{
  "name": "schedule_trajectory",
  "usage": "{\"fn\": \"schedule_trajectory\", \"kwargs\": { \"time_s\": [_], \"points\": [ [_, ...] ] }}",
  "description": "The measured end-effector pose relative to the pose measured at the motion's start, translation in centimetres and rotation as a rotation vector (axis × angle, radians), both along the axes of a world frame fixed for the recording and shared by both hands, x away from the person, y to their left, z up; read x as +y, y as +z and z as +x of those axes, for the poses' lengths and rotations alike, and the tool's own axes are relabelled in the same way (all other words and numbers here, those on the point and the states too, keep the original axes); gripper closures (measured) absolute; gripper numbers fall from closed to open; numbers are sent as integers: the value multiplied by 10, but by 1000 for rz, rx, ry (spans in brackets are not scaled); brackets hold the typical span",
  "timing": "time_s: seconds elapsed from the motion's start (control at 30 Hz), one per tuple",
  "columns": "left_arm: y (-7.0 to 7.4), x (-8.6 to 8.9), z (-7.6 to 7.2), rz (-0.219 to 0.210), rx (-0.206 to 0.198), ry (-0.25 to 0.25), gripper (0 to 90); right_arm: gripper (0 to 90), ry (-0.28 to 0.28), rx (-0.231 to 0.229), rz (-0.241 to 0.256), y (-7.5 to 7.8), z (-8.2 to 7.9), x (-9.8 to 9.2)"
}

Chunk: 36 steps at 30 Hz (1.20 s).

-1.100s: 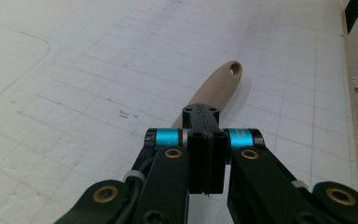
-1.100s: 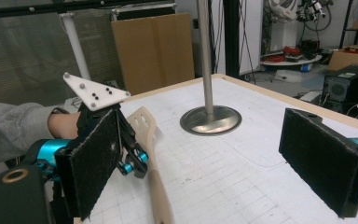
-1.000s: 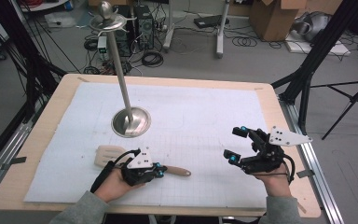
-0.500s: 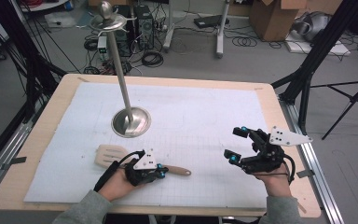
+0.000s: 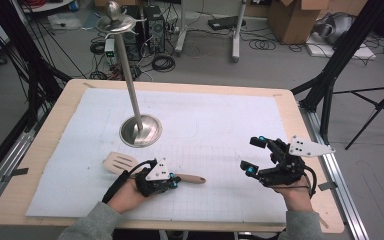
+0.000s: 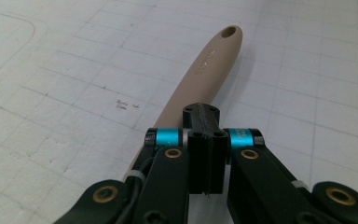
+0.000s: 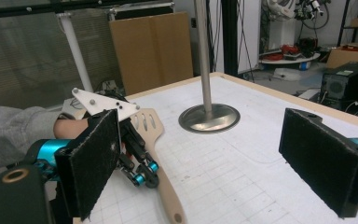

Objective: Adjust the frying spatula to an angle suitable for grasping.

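A wooden slotted spatula (image 5: 117, 162) lies flat on the white gridded mat (image 5: 220, 125) at the front left, its handle (image 6: 205, 70) pointing right. My left gripper (image 5: 159, 179) sits low over the middle of that handle. Its jaws are pressed together with nothing between them, and the handle runs on underneath (image 6: 205, 135). In the right gripper view the left gripper (image 7: 140, 175) touches the spatula (image 7: 149, 123) from above. My right gripper (image 5: 254, 155) hovers at the front right, open wide, its pads (image 7: 91, 163) bare.
A tall metal stand with a round base (image 5: 140, 131) and a small disc on top (image 5: 116, 22) rises from the mat behind the spatula; base (image 7: 209, 117). The wooden table edge (image 5: 300, 130) frames the mat. Cables, boxes and tripod legs lie on the floor beyond.
My left gripper has edged slightly to the right along the spatula handle. The spatula and my right gripper have hardly moved.
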<state>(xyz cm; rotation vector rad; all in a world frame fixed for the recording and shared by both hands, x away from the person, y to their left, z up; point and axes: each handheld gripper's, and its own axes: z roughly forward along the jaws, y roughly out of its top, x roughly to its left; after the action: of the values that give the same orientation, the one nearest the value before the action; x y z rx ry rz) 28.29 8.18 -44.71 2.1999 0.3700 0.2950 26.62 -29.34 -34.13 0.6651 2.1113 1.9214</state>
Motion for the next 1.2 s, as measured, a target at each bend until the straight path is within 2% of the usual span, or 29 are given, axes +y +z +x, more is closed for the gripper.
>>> {"fn": "schedule_trajectory", "kwargs": {
  "time_s": [0.13, 0.33, 0.63, 0.83, 1.0, 1.2],
  "points": [
    [-1, 0, 6, 9, -5, 38, 898, 118, 2, 6, -1, 0, 0, 0],
    [-1, 4, 16, -1, 17, 110, 898, 118, 1, 6, -1, -1, 0, -1],
    [-1, 6, 21, 11, 6, 129, 898, 118, 1, 0, -4, -2, 1, 0],
    [1, 6, 18, 15, -6, 149, 898, 118, -2, 12, -3, -2, 1, -1],
    [11, 9, 16, -24, -21, 168, 898, 118, -3, 11, 2, -2, 1, -2],
    [30, 9, 18, -36, -57, 171, 898, 118, 1, 7, 0, -3, 1, -1]
  ]
}}
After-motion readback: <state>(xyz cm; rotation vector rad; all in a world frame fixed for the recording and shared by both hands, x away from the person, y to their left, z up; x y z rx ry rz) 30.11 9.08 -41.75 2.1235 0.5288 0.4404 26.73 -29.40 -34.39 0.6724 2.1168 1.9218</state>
